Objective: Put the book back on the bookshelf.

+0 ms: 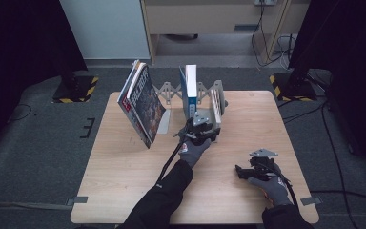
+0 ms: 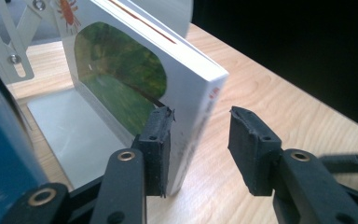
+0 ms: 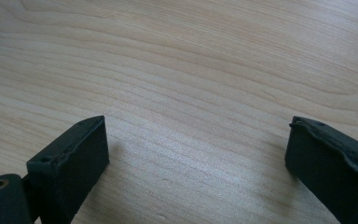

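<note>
Left tongs (image 2: pixel 200 140) open at frame centre, straddling the white book (image 2: pixel 135 79), one pad touching its cover. Right tongs (image 3: pixel 196 154) gape wide over bare tabletop (image 3: pixel 191 70), lower right.

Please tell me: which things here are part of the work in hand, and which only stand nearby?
Part of the work:
- white book, between the open jaws of the left gripper
- expanding book rack
- blue book in the rack

Standing nearby:
- two leaning books
- right gripper, open over bare table

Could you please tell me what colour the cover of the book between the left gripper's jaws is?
The book has a white cover with a green, leafy picture panel, clearest in the left gripper view.
</note>
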